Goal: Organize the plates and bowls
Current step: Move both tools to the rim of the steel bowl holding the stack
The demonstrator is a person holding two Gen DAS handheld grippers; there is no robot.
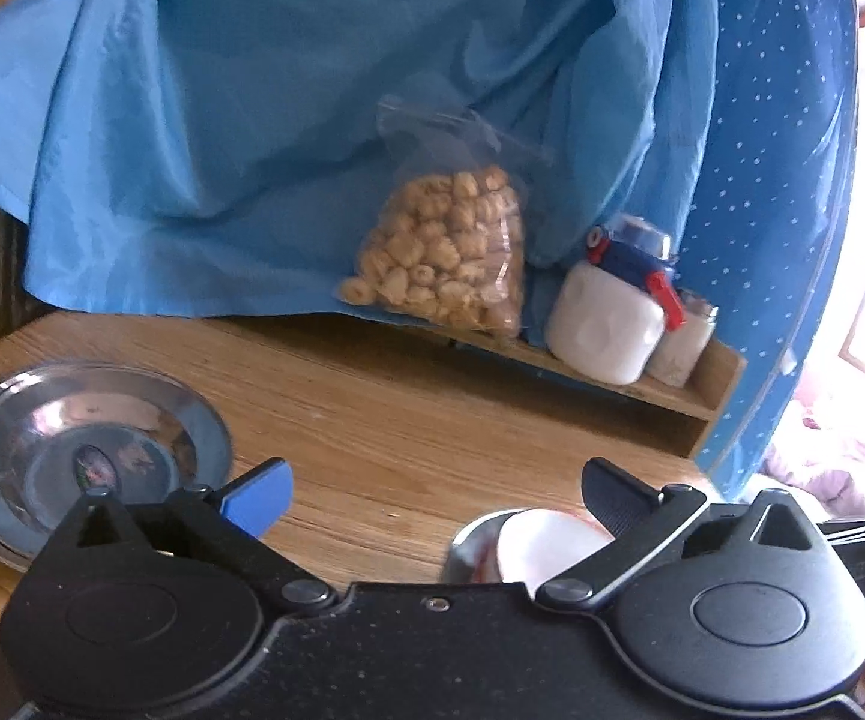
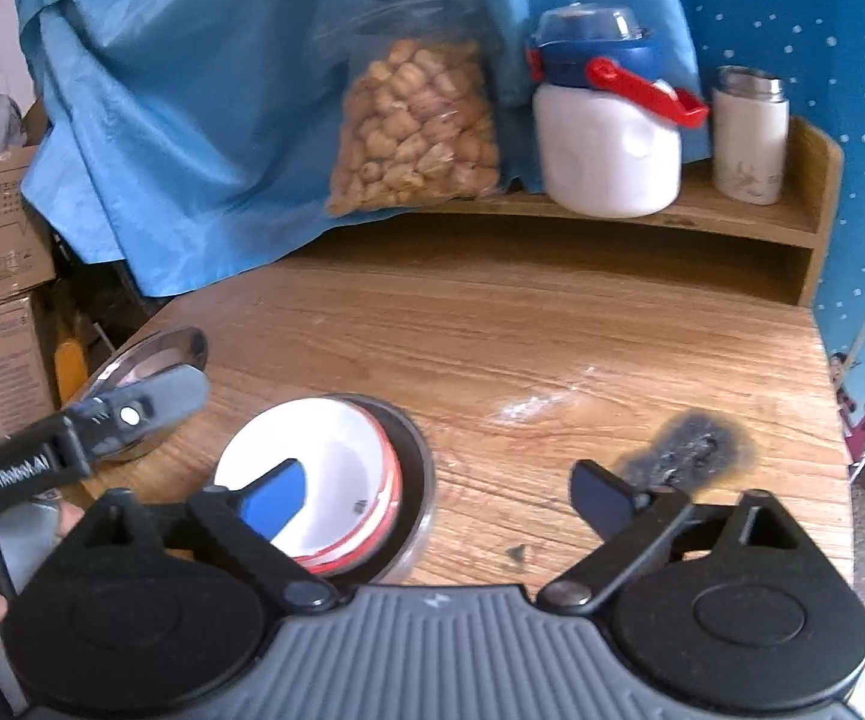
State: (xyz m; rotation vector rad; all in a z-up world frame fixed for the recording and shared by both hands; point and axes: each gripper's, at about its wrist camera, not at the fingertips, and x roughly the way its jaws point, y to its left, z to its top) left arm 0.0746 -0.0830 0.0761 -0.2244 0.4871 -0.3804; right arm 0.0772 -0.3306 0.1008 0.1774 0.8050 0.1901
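The left gripper gapes wide, holding nothing, above the table. The steel plate sits at the table's left edge. Beside it the white bowl nests in a steel bowl, under the equally spread, empty right gripper. Both look just released; next probably comes gathering the plate.

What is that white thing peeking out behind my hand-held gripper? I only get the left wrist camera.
Observer: It is a white bowl with red stripes round its outside, sitting inside a steel bowl.
Child: Is anything holding it?
Observer: No. The right hand-held gripper is open and grips nothing.
Child: Anything else near it?
Observer: Yes, a dark scorched patch on the wooden table, to the right of the bowls.
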